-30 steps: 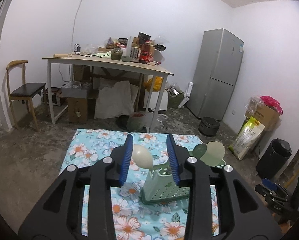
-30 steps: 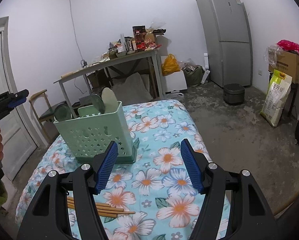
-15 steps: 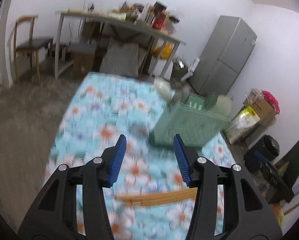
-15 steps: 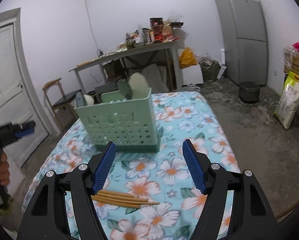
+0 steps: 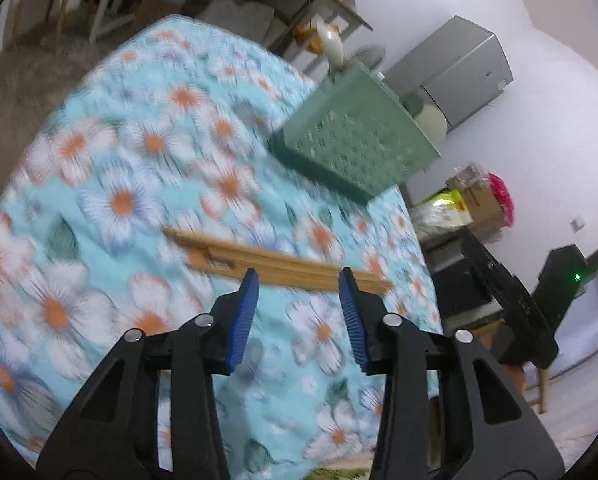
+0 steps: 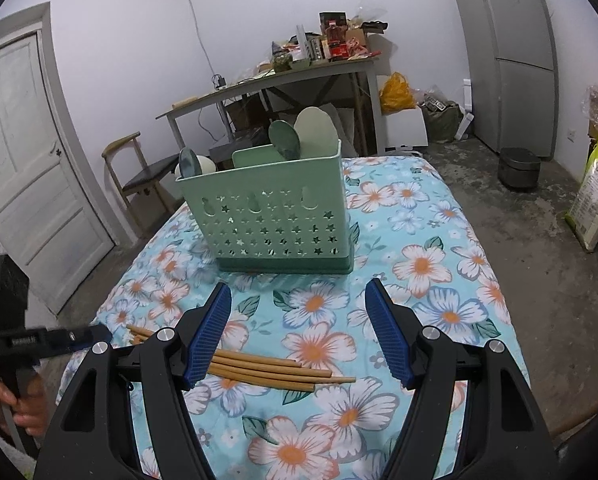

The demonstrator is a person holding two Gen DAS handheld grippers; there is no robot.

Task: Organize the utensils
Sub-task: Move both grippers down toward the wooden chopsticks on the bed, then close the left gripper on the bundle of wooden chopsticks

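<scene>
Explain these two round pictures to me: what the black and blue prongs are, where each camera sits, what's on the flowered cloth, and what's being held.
No robot here: a person carries two hand-held grabbers, each with a fisheye camera looking along its blue-padded fingers. One picture looks from the left tool, the other from the right tool. The hand holding the left one shows at the right view's edge. On the flowered cloth stand a green utensil basket with spoons inside and a bundle of wooden chopsticks. Both tools are open and hold nothing; the left one's fingers have just been closing above the chopsticks.

A tall grey metal fridge point(image 6: 511, 52) stands beyond the floral-sheeted bed's point(image 6: 419, 264) far right corner; a white panelled door point(image 6: 31, 184) stands left.
</scene>
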